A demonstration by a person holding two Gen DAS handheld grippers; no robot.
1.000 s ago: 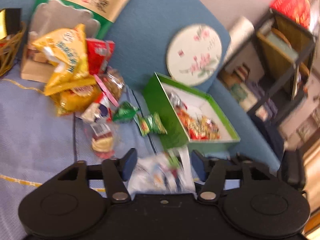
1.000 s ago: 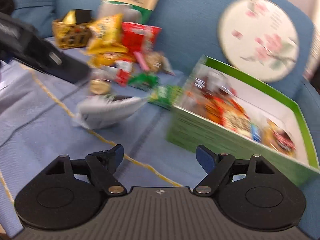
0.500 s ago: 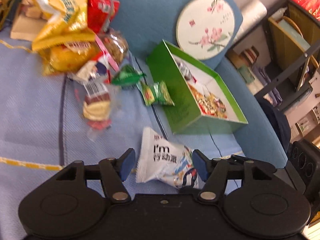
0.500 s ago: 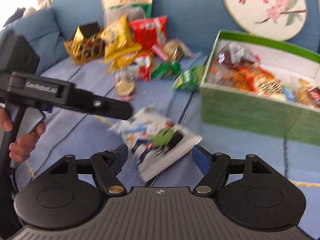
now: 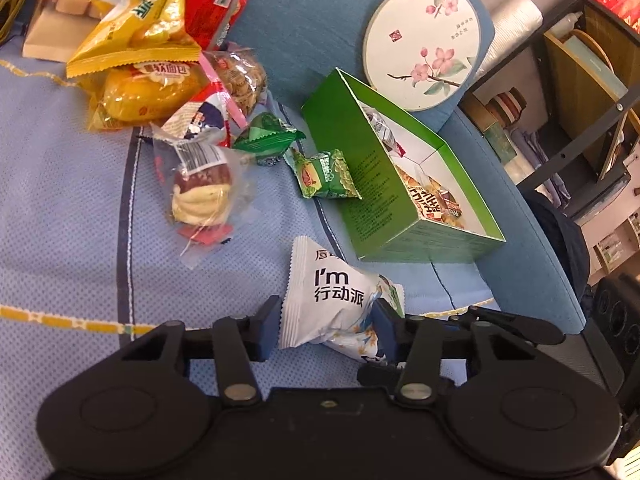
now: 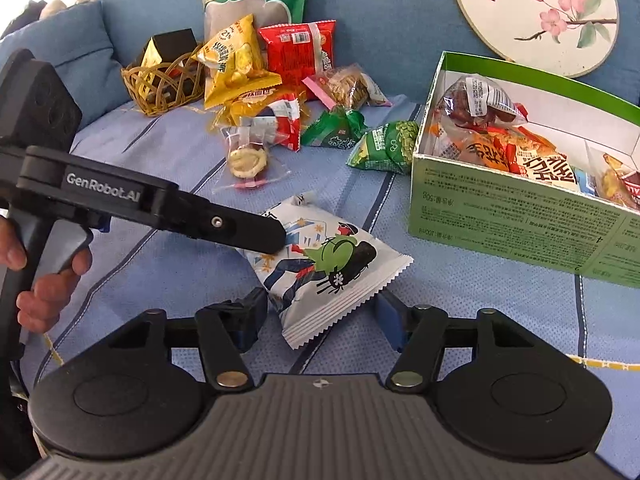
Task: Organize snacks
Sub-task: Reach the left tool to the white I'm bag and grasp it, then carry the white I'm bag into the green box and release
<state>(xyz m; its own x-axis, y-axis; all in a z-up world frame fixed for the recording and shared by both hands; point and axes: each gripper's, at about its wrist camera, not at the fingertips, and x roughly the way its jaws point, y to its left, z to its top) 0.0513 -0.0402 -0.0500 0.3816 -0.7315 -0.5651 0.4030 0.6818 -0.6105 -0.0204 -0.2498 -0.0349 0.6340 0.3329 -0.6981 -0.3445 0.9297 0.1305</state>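
A white snack packet (image 5: 332,292) printed "I'm" lies on the blue sofa seat just in front of the open green box (image 5: 376,184). My left gripper (image 5: 326,328) is closing on it, and both pads touch the packet's sides. From the right wrist view, one of the left gripper's fingers (image 6: 248,234) lies across the far end of the packet (image 6: 320,264). My right gripper (image 6: 320,316) is open, with the packet's near corner between its fingers and not squeezed. The green box (image 6: 500,216) holds several wrapped snacks.
Loose snacks are heaped at the back: a yellow bag (image 6: 236,64), a red bag (image 6: 296,48) and small green packets (image 5: 324,174). A wicker basket (image 6: 160,84) sits far left. A round flowered fan (image 5: 428,44) leans on the backrest. A dark shelf (image 5: 580,100) stands right. A hand (image 6: 44,292) grips the left handle.
My left gripper sank toward the seat and its jaws narrowed onto the white packet. The right gripper tipped down until the packet's near corner lay between its fingers, which stand closer together.
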